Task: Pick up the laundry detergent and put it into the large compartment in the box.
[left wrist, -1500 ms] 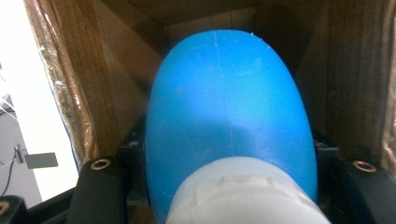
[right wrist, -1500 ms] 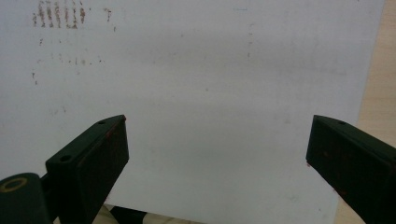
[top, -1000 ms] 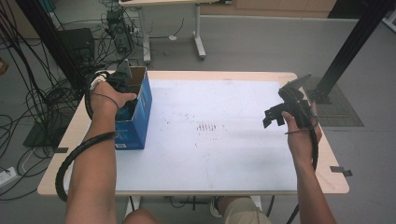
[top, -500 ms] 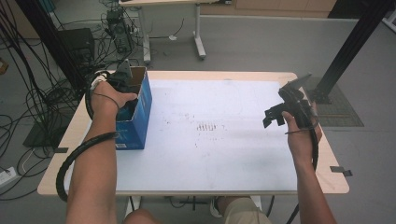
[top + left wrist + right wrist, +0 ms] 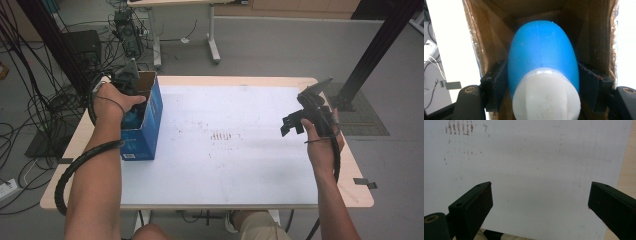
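A blue bottle [image 5: 541,50] with a white cap [image 5: 546,97] lies inside an open cardboard box [image 5: 596,37], cap end toward the left gripper's camera. My left gripper [image 5: 542,85] reaches down into the box, blue on the outside [image 5: 150,120], at the table's left side. Its jaws have just been opening; the bottle sits between the pads [image 5: 496,85], which stand close beside it without squeezing. My right gripper [image 5: 292,125] hovers above the table's right part, jaws wide apart with nothing between them [image 5: 540,200].
A white sheet [image 5: 225,165] with small brown marks [image 5: 222,136] covers the wooden table top. Cables and equipment [image 5: 45,100] lie on the floor to the left. A black post [image 5: 375,55] stands at the far right, and another table's legs [image 5: 212,35] stand behind.
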`<control>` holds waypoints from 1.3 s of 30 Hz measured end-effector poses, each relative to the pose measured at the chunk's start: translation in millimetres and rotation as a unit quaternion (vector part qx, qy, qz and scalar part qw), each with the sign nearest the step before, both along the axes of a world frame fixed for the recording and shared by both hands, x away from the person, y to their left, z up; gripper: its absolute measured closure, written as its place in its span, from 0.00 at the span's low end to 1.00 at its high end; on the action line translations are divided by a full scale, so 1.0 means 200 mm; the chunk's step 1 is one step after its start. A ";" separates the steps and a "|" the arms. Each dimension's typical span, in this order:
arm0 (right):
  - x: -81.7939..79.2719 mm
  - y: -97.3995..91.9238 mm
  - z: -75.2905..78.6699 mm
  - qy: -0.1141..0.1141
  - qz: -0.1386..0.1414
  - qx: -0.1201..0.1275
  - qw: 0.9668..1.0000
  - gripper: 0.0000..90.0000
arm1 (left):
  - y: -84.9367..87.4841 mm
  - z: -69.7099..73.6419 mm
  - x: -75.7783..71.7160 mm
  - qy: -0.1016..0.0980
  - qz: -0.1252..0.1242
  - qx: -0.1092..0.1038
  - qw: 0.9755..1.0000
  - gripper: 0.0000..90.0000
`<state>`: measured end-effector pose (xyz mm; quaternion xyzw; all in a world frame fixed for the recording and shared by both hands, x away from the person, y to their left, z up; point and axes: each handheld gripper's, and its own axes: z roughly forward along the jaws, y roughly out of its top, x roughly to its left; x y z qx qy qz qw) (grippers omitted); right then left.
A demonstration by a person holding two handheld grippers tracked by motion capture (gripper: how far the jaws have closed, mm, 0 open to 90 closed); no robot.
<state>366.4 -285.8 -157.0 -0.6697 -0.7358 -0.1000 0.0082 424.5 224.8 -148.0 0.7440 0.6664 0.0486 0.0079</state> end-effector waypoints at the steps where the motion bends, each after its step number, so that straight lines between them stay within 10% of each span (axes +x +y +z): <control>1: 0.00 0.00 0.00 -0.001 -0.001 0.001 1.000 0.06 | 0.00 0.01 0.00 -0.001 0.000 0.001 1.000 0.33; 29: 0.03 0.05 -0.01 0.003 0.013 -0.001 1.000 0.06 | 0.04 0.32 -0.08 -0.019 -0.043 -0.023 0.999 0.22; 39: 0.06 0.08 0.01 0.003 0.018 -0.006 1.000 0.06 | -0.13 0.46 -0.10 -0.037 -0.155 -0.030 0.987 0.21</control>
